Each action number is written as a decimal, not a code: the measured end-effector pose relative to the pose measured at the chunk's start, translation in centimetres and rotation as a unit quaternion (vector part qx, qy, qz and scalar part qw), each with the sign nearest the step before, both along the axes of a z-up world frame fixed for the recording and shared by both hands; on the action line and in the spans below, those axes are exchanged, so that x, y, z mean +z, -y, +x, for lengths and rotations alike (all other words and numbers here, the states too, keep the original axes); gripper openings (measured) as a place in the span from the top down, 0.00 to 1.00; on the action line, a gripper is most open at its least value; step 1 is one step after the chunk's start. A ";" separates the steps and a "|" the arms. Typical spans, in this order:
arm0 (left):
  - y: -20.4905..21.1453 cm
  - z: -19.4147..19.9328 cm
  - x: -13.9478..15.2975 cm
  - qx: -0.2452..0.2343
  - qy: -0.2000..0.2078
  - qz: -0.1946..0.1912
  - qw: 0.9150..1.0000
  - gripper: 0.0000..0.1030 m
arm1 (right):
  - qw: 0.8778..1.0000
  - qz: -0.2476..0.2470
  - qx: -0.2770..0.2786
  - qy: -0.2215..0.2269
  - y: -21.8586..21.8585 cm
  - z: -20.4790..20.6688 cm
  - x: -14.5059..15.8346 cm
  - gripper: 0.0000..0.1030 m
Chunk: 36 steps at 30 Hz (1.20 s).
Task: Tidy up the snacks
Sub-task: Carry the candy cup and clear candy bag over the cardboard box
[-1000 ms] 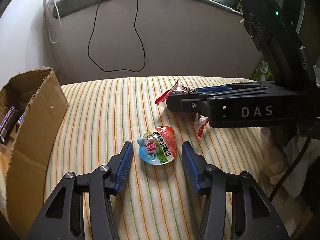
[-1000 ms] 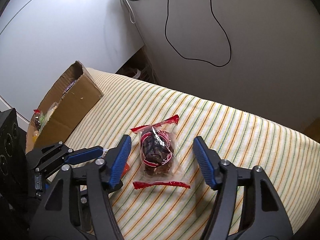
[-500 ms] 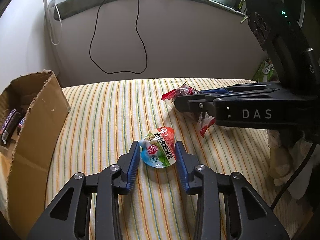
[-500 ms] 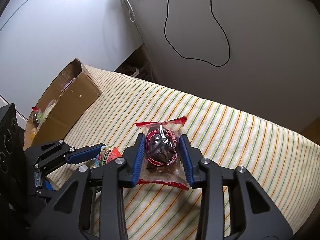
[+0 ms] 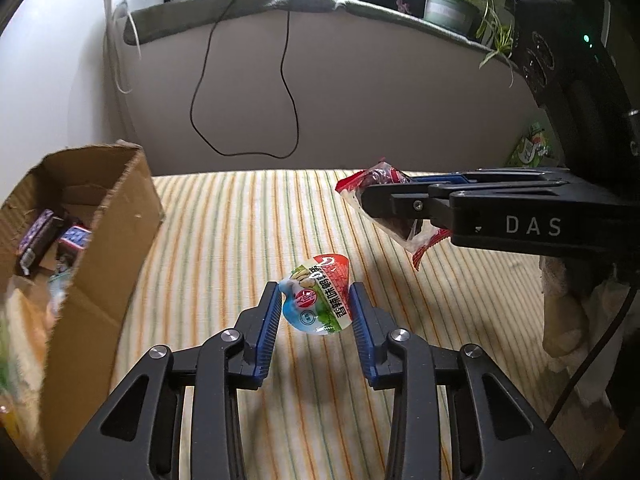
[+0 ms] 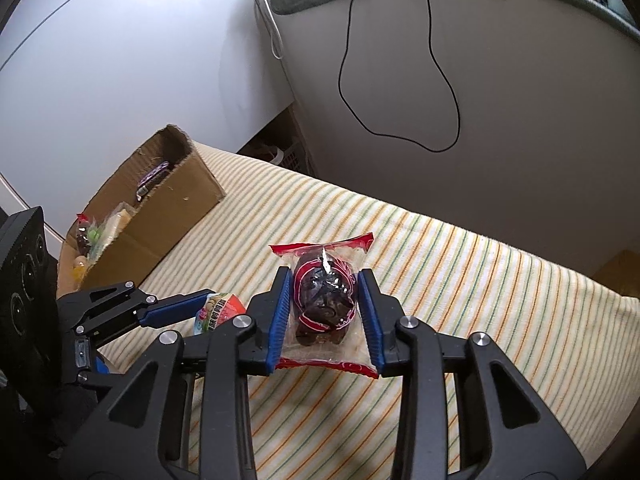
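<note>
On a striped cloth (image 5: 224,216) spread over the work surface, two hand-held grippers each grip one snack. Left gripper (image 5: 314,312): its blue pads (image 5: 269,320) press both sides of a round sealed cup (image 5: 318,300) with a red, green and blue printed lid; the cup hangs tilted, clear of the cloth, and its shadow falls on the stripes below. Right gripper (image 6: 325,312): its pads (image 6: 280,316) clamp a clear packet (image 6: 324,304) with red crimped ends and a dark filling; the packet lies lengthwise between the fingers, one red end ahead of the tips and the other near the finger bases. In the left wrist view the right gripper (image 5: 372,204) enters from the right edge, the packet (image 5: 400,232) drooping from its tip above the cloth. In the right wrist view the left gripper (image 6: 208,308) sits low at left with the cup (image 6: 218,312) partly hidden behind the right gripper's near finger. An open cardboard box (image 5: 96,240) stands at the left edge of the cloth, well apart from both snacks, and already holds several wrapped items (image 5: 44,236). Behind the cloth rises a pale curved wall (image 5: 380,100) with a black cable (image 5: 288,80) looping down it; a potted plant (image 5: 452,4) stands on the ledge above.
</note>
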<state>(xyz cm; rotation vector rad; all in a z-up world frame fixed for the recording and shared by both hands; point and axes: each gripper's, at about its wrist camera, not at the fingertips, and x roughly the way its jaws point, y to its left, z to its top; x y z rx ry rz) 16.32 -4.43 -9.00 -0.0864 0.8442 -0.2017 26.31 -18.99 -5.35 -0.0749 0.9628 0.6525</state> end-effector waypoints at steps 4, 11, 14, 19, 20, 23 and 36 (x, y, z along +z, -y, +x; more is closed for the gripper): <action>-1.2 -1.3 1.1 0.007 0.013 -0.003 1.000 0.68 | 1.000 -0.001 0.004 0.010 -0.3 -0.7 0.9 0.66; -2.9 -3.1 3.0 0.023 0.041 -0.001 0.999 0.68 | 1.000 -0.001 0.011 0.027 -1.8 -2.1 2.4 0.66; -3.9 -3.9 3.7 0.033 0.051 -0.003 0.998 0.68 | 0.999 -0.001 0.017 0.035 -2.7 -2.8 3.1 0.66; -5.9 -5.1 4.8 0.054 0.062 -0.001 0.997 0.68 | 0.998 0.001 0.027 0.048 -4.4 -3.8 4.1 0.66; -6.6 -5.3 5.0 0.060 0.066 -0.001 0.996 0.68 | 0.998 0.001 0.029 0.050 -4.7 -4.0 4.3 0.66; -8.0 -5.8 5.6 0.075 0.073 -0.003 0.995 0.68 | 0.998 0.003 0.037 0.056 -6.1 -4.4 4.7 0.66; -14.2 -8.2 6.2 0.129 0.086 0.002 0.988 0.68 | 0.995 0.005 0.072 0.067 -12.4 -5.1 5.6 0.66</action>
